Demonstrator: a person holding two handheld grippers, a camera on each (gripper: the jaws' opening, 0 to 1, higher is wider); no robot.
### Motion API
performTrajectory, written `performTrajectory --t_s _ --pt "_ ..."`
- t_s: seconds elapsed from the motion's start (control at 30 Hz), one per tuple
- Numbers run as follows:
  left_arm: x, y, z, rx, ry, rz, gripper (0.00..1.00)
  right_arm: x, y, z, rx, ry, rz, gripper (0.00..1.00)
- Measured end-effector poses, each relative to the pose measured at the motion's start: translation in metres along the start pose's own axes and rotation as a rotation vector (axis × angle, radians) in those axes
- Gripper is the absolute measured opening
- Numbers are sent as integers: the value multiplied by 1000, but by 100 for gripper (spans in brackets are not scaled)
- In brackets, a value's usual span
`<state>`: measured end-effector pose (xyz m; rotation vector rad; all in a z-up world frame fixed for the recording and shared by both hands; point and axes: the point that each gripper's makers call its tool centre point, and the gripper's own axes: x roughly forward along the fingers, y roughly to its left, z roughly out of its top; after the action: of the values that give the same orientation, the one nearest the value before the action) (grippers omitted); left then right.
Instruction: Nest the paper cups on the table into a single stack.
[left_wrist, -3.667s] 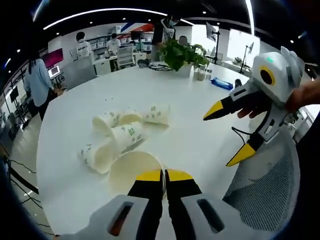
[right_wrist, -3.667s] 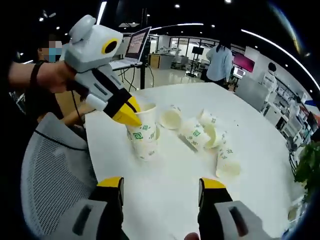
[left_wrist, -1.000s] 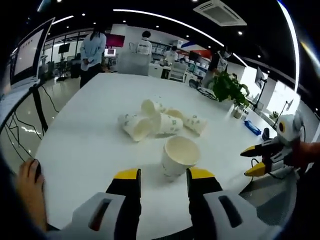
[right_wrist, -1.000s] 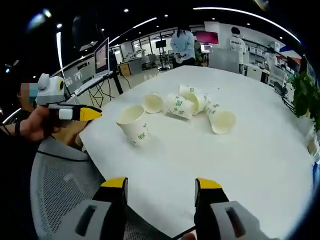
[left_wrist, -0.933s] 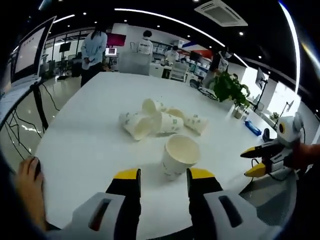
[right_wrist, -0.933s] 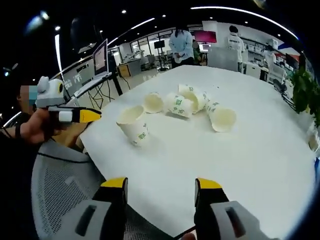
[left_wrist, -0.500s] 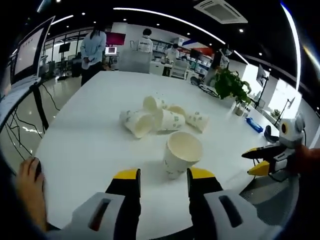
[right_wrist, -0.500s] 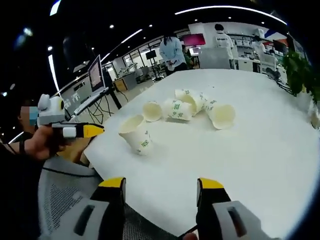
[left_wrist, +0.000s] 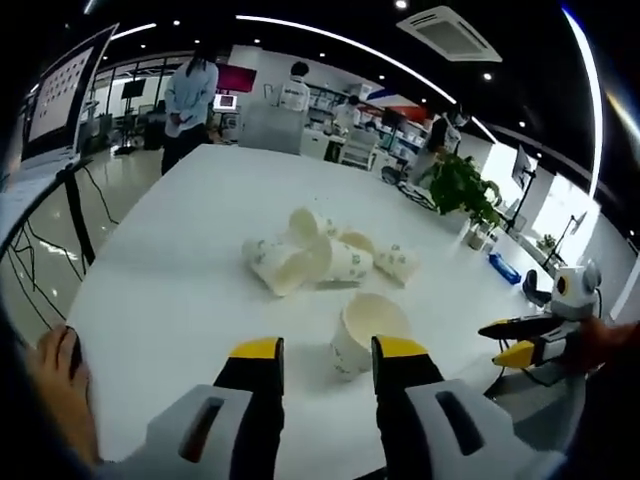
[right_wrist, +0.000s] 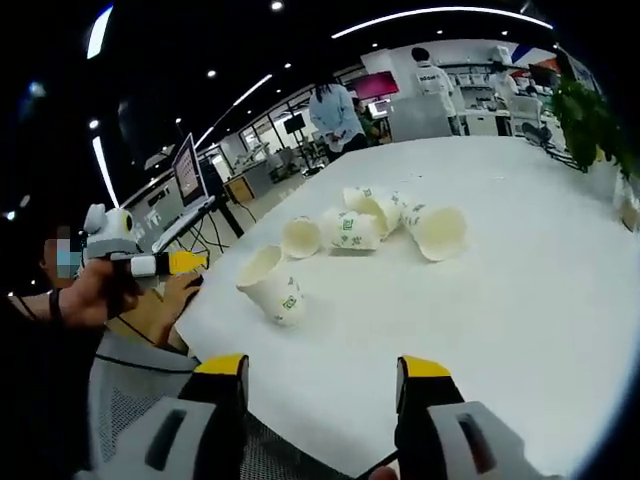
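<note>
A short stack of white paper cups with green prints (left_wrist: 364, 332) (right_wrist: 271, 285) stands upright near the table's front edge, untouched. Behind it several loose cups (left_wrist: 301, 260) (right_wrist: 352, 228) lie on their sides in a cluster, one with its mouth facing out (right_wrist: 437, 230). My left gripper (left_wrist: 327, 350) is open, just short of the upright stack; from the other side it appears as a slim yellow-tipped left gripper (right_wrist: 168, 263) off the table's edge. My right gripper (right_wrist: 323, 367) is open and empty, well back from the cups, and hangs beyond the table's right rim as the right gripper (left_wrist: 512, 340).
The round white table (left_wrist: 170, 270) (right_wrist: 520, 300) has bare surface around the cups. A potted plant (left_wrist: 463, 185) (right_wrist: 587, 118) stands at its far side. A mesh chair (right_wrist: 118, 400) sits below the edge. People (left_wrist: 191, 95) stand in the background.
My left gripper has opened and let go of the upright stack's rim, then drawn back. The right gripper has pulled away past the table edge. Both views keep drifting slightly.
</note>
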<state>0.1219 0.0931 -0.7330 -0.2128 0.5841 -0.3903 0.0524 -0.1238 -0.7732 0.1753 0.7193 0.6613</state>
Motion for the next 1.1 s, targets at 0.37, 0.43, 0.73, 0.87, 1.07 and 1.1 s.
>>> performTrajectory --t_s 0.37,0.43,0.73,0.87,1.07,1.1 --pt "21 10 50 -29 -31 -40 32 0 1 -4 -61 27 -28 57" --pt "24 5 63 -78 -57 -60 32 0 -2 -3 -51 22 -36 57" --pt "72 14 90 -99 -37 -101 31 -2 -5 -1 -43 20 -66 56" --pt "86 4 94 -132 -20 -136 31 -2 -6 -3 -47 30 -73 56" --pt "129 -1 101 -130 20 -172 30 -3 -9 -4 -38 43 -93 56" --pt "137 -3 101 -139 33 -179 30 -3 -10 -4 -31 43 -96 56"
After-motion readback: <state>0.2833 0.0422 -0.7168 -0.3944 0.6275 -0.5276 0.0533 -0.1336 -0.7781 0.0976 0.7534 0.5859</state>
